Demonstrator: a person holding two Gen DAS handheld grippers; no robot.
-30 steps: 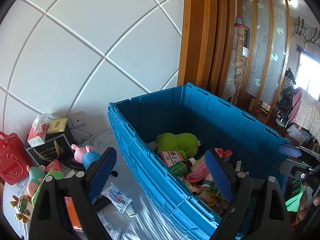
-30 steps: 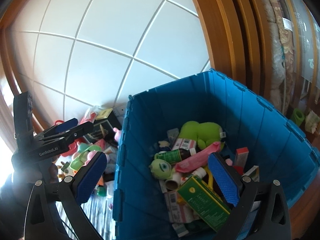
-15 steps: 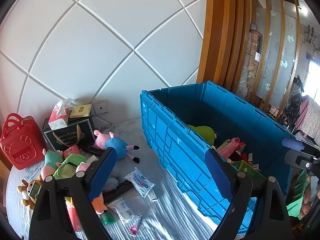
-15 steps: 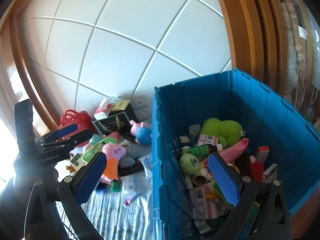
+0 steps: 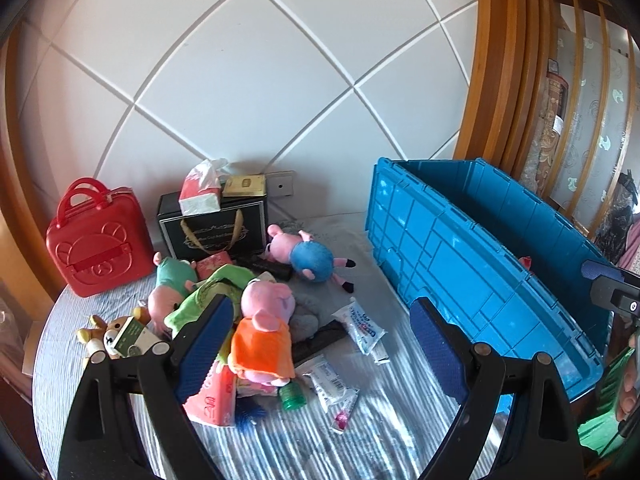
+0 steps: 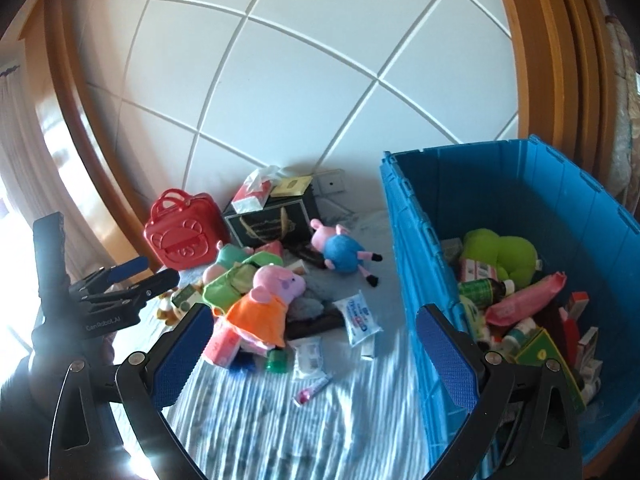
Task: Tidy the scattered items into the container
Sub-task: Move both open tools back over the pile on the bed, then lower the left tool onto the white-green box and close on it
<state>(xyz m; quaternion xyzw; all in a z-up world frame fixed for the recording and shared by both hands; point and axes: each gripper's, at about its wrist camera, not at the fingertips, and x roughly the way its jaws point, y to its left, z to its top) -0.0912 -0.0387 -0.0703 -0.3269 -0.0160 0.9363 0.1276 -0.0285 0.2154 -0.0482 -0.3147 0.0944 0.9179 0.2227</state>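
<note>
Both cameras have swung away from the bin's inside toward the clutter on the striped bedcover (image 5: 384, 432): the blue container (image 5: 472, 280), which a second ago filled the left view, now sits at 3 o'clock, and the toy pile has come to the middle. Left gripper (image 5: 320, 344) and right gripper (image 6: 316, 356) both hang with fingers spread wide and nothing between them. Nearest to hand is the pink pig in the orange dress (image 5: 264, 332), lying on a heap with the green plush (image 5: 200, 304), a bear (image 5: 116, 330) and a pink pack (image 5: 212, 396) — a grab there may catch two things at once, or nudge the green bottle cap (image 5: 292, 394) and small tube (image 5: 340, 416) further off. Flat sachets such as the white one (image 5: 362, 326) may slip from the pads on soft cloth. At 9 o'clock the left gripper shows in the right view, near enough that the two could knock if both dive for the heap. Open cloth lies at 6 o'clock; the container's wall closes off 3 o'clock, and the red case (image 5: 100, 240) and black box (image 5: 212, 228) stand against the wall at 11 to 12 — probably not meant for tidying, though I cannot be sure
</note>
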